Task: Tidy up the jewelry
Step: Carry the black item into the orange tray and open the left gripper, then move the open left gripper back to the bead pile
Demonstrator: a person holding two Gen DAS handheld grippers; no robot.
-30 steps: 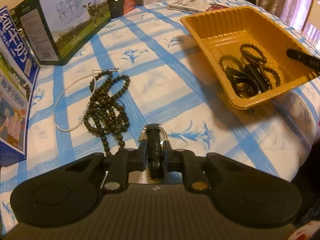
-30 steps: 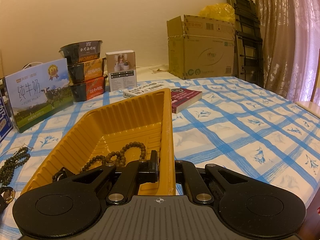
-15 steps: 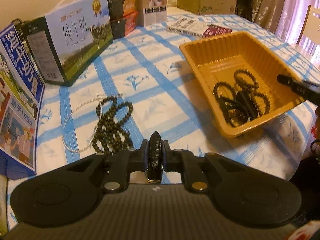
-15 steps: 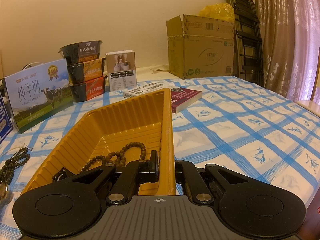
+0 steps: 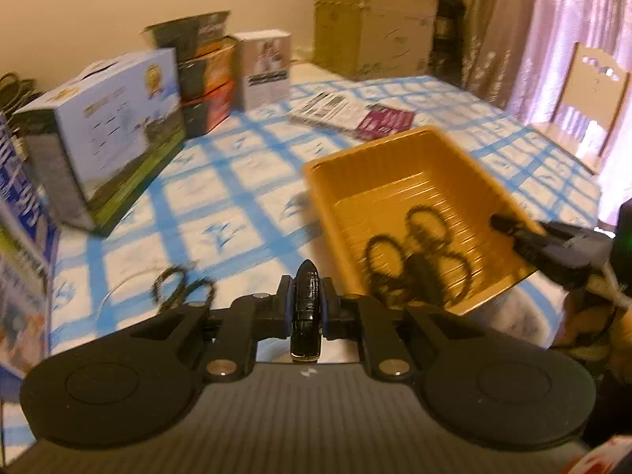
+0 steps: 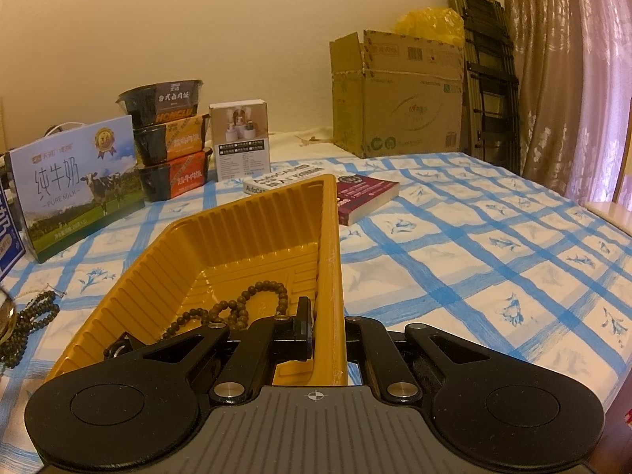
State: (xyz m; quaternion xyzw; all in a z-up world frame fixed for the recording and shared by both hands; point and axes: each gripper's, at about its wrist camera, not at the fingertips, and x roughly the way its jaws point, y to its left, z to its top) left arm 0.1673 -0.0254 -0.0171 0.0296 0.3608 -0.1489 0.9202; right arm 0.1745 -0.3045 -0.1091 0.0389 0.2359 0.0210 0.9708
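Note:
My left gripper (image 5: 307, 308) is shut on a black leather watch strap (image 5: 306, 308) and holds it above the table, just left of the yellow tray (image 5: 379, 166). The tray holds dark bead bracelets (image 5: 426, 237), also seen in the right wrist view (image 6: 237, 308). My right gripper (image 6: 326, 328) is shut on the tray's right wall (image 6: 330, 276); it shows in the left wrist view (image 5: 553, 241). A dark bead necklace (image 5: 177, 288) and a thin pearl strand (image 5: 114, 296) lie on the blue checked cloth, left of the tray; the beads also show in the right wrist view (image 6: 27, 324).
Milk cartons (image 6: 75, 189) stand at the left. Stacked food bowls (image 6: 170, 138), a small white box (image 6: 241, 142) and books (image 6: 363, 197) lie behind the tray. A cardboard box (image 6: 399, 94) stands at the back. A chair (image 5: 588, 94) is at the right.
My left gripper has lifted the watch strap off the cloth and moved right toward the tray. The right gripper has stayed on the tray wall.

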